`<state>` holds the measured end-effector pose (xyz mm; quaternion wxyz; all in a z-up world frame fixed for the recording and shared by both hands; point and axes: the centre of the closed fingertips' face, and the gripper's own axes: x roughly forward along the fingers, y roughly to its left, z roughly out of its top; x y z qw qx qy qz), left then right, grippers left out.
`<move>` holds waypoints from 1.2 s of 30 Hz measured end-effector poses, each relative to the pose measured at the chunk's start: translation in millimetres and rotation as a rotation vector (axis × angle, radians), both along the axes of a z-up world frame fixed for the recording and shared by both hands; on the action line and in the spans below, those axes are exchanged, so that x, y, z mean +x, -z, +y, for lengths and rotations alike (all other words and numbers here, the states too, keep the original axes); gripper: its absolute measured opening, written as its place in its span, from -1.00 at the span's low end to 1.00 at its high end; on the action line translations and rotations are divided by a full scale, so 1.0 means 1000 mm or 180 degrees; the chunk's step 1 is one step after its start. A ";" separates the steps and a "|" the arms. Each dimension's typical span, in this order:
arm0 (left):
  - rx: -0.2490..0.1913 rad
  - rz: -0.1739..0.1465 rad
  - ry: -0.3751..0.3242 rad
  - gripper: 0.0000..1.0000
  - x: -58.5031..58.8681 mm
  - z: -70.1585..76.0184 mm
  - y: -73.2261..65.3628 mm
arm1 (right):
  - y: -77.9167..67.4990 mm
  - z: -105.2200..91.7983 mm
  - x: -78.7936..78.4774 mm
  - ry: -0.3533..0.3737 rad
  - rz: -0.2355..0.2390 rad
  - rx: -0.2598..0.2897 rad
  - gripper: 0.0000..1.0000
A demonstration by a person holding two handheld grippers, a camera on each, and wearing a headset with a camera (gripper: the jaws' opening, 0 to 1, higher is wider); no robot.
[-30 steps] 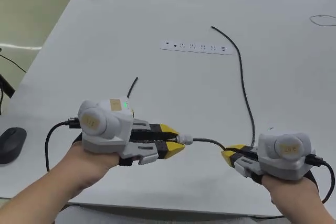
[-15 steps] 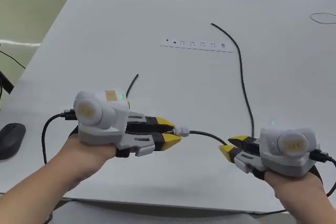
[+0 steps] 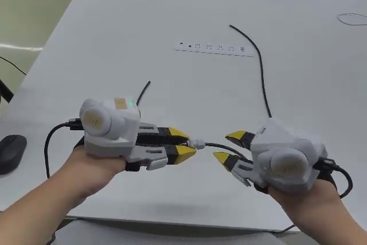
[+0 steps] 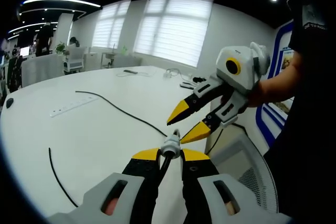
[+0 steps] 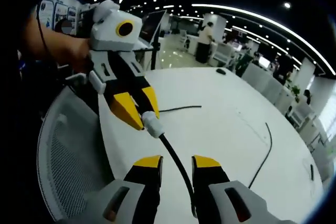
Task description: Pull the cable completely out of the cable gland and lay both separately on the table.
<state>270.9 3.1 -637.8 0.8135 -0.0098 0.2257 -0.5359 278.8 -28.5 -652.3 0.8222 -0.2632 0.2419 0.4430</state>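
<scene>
1. Since half a second earlier, the right gripper (image 3: 228,146) had moved along the cable (image 3: 264,87) towards the cable gland (image 3: 199,142) and rolled over. Its jaws, which had been nearly together around the cable, now stood wide apart.
2. That looked like a release in order to re-grip closer to the gland, so the pull was probably unfinished. The cable still ran into the gland, and neither lay by itself on the surface (image 3: 143,27).
3. The left gripper (image 3: 191,144) had barely shifted. Its jaws were clamped on the gland, holding it off the surface near the front edge. In the left gripper view the gland (image 4: 170,144) sat pinched between the yellow tips.
4. In the right gripper view the cable (image 5: 176,163) ran through the gap between the spread jaws and was not gripped. Whether it brushed one jaw could not be told.
5. Beyond the right gripper, the rest of the cable lay on the surface, curving away past the power strip (image 3: 209,48).
</scene>
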 end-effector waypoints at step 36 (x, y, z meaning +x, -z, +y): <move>0.0019 -0.0015 0.0033 -0.70 0.006 -0.004 0.000 | -0.002 0.010 0.006 -0.0087 0.0036 0.0026 -0.99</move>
